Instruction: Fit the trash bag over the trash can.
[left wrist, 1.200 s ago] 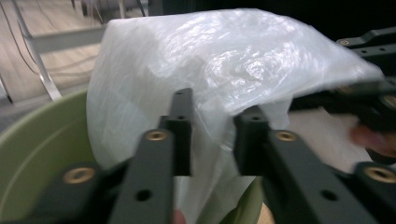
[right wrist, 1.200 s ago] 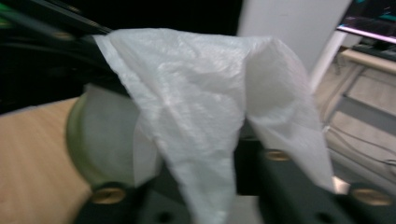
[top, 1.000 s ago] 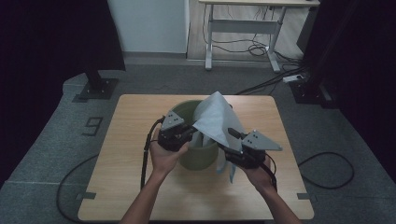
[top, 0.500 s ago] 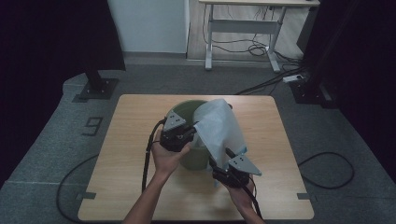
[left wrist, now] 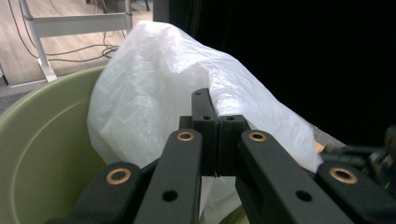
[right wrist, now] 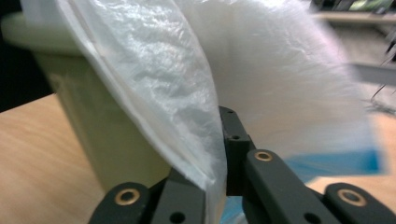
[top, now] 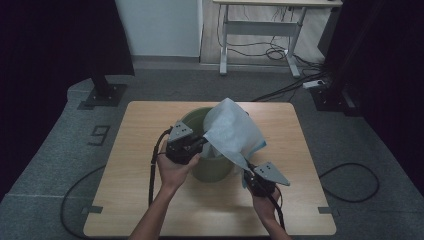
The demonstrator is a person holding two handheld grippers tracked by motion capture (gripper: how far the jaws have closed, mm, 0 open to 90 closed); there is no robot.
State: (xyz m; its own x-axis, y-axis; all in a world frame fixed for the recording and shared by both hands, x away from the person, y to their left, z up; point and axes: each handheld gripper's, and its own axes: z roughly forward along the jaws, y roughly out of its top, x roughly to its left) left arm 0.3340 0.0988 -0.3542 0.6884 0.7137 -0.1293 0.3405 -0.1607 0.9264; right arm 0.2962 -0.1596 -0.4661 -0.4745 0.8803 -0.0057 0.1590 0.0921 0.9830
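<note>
One white plastic bag (top: 231, 132) drapes over one green bin (top: 212, 167) on the worktop (top: 130, 165). The left gripper (top: 197, 146) is clamped on the bag at the bin's rim; the right gripper (top: 248, 172), jaws just closed, pinches the bag's lower edge.

Hand-held gripper (left wrist: 217, 140) clamped on white bag (left wrist: 154, 88), green bin (left wrist: 42, 140)

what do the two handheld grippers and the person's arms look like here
Both are black two-jaw grippers. The left gripper and right gripper each carry a grey three-cornered plate on top and trail a black cable. In the gripper views the jaw links are matte black bars with brass-coloured pivot bushings and small holes. The forearms are bare, with no sleeves in view.
</note>
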